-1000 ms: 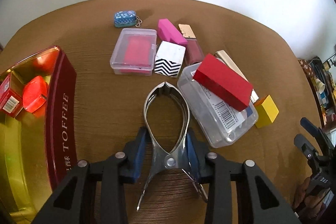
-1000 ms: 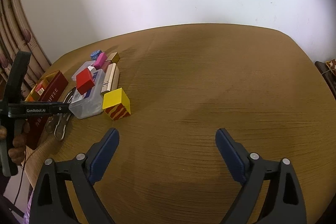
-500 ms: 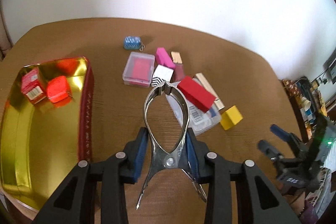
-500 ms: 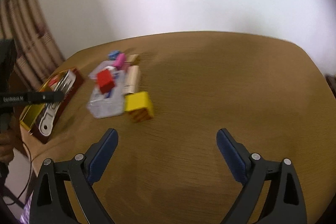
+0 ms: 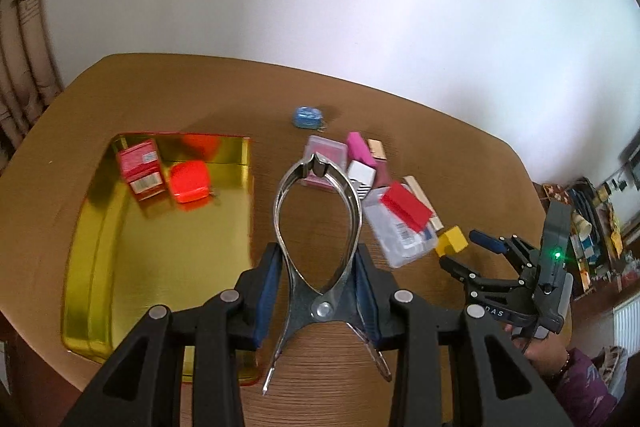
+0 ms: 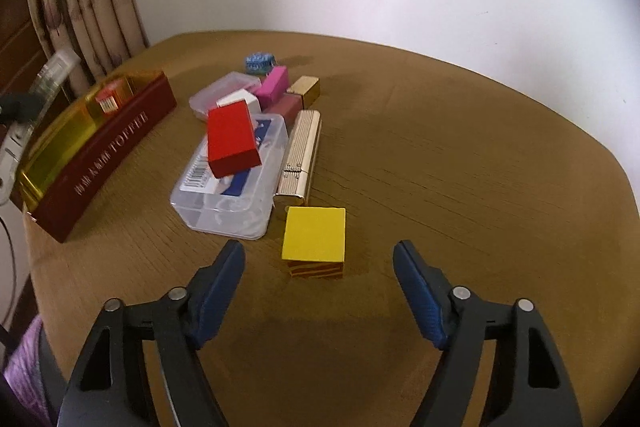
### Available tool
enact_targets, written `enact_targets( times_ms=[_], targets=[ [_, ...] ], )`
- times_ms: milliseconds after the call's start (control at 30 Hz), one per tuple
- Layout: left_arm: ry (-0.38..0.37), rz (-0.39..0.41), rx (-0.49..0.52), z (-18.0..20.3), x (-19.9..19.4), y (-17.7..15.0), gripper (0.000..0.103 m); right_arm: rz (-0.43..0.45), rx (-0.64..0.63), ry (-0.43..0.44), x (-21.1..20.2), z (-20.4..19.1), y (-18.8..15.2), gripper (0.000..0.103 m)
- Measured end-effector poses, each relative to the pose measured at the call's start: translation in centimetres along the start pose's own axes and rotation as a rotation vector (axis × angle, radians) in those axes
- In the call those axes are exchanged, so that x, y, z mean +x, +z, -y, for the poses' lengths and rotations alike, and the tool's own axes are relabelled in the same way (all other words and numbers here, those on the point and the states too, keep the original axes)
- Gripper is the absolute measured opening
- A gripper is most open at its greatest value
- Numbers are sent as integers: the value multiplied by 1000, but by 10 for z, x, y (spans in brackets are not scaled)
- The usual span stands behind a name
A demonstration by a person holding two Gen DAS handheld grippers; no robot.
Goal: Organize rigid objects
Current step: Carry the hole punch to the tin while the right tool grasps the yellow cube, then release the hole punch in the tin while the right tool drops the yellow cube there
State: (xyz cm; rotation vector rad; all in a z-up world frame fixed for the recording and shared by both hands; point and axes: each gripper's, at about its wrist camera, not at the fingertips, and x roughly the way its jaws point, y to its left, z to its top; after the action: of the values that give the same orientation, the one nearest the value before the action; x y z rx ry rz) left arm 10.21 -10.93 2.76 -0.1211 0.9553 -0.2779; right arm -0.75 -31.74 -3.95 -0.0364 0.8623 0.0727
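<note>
My left gripper (image 5: 316, 263) is shut on a pair of metal tongs (image 5: 318, 211) and holds it above the table, beside the gold toffee tin (image 5: 120, 243). The tin holds a red box (image 5: 140, 167) and an orange-red case (image 5: 188, 181). My right gripper (image 6: 318, 275) is open and empty, its fingers either side of and just in front of a yellow cube (image 6: 314, 239). The right gripper also shows in the left wrist view (image 5: 476, 251). A red block (image 6: 232, 137) lies on a clear plastic box (image 6: 236, 179).
Behind the clear box lie a gold ribbed case (image 6: 302, 155), a pink block (image 6: 274, 85), a white box (image 6: 240, 99), a second clear box (image 6: 218, 95), a small gold block (image 6: 306, 89) and a blue pouch (image 6: 260, 62). Curtains (image 6: 80, 3) hang at the left.
My left gripper rose and drew back with the tongs, bringing the whole tin into view. My right gripper moved left toward the yellow cube, which now sits just ahead of its fingers.
</note>
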Motion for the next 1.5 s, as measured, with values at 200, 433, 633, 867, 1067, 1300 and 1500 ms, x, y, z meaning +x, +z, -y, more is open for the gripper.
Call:
enact_targets(
  times_ms=[200,433,633,867,1067,1300,1500],
  targets=[
    [23,5,-35,-23,-2,2,36,-45,-2,-9,11,1,1,28],
    [113,-14,-69,-63,0,3,36,-19,49,2,-13,5,-6,27],
    [205,-72,-73,-99,29,5,36,71,38,63,-59,-17,15,27],
    [288,-91,-73,-129,60,10,36,126,-5,208,-71,-74,68,27],
    [290,-131,-87,-145,77,11,37,111,-71,293,-48,-140,106,27],
    [361,-123,-66,-151,74,12,38,30,-132,362,4,-198,134,27],
    [279,-56,-97,-153,39,14,41,-19,-223,406,40,-235,145,27]
  ],
)
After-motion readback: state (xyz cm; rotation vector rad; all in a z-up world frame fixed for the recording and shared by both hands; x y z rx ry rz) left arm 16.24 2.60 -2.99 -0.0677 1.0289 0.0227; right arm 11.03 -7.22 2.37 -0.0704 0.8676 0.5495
